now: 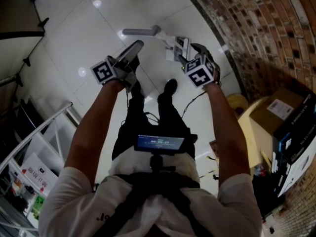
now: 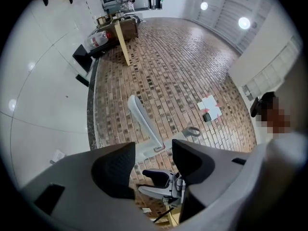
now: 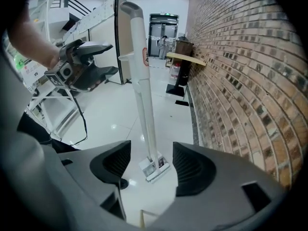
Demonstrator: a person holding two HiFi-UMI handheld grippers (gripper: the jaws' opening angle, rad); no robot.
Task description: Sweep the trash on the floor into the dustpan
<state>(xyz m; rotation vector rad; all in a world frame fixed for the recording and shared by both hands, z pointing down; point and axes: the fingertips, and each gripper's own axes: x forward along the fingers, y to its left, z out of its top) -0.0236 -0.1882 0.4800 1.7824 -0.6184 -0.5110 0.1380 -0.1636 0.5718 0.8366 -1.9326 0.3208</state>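
The white long-handled dustpan (image 1: 143, 32) stood upright on the pale tiled floor (image 1: 74, 33), close to the foot of the brick wall (image 1: 256, 23) and just ahead of the person's 2 dark shoes (image 1: 170, 86). In the right gripper view its shaft (image 3: 142, 90) rose from a small labelled base on the tiles, and that base showed beyond the gap of the right gripper (image 3: 151, 150), which was tilted down toward it with its 2 jaws apart and nothing pressed between the pads. The left gripper (image 2: 154, 148) was held about level on the other side, its jaws also apart and empty; through them the dustpan's handle (image 2: 144, 121) showed against the bricks, with the right gripper (image 2: 161, 179) lower in the same view. From the head view the left gripper (image 1: 134, 48) and right gripper (image 1: 183, 51) flanked the dustpan, neither touching it. A small pale scrap (image 2: 57, 155) lay on the tiles near the wall's dark skirting; what it was could not be made out. Farther out, cardboard boxes (image 1: 276, 107) stood along the wall and a white metal rack (image 1: 44, 132) stood at the person's left.
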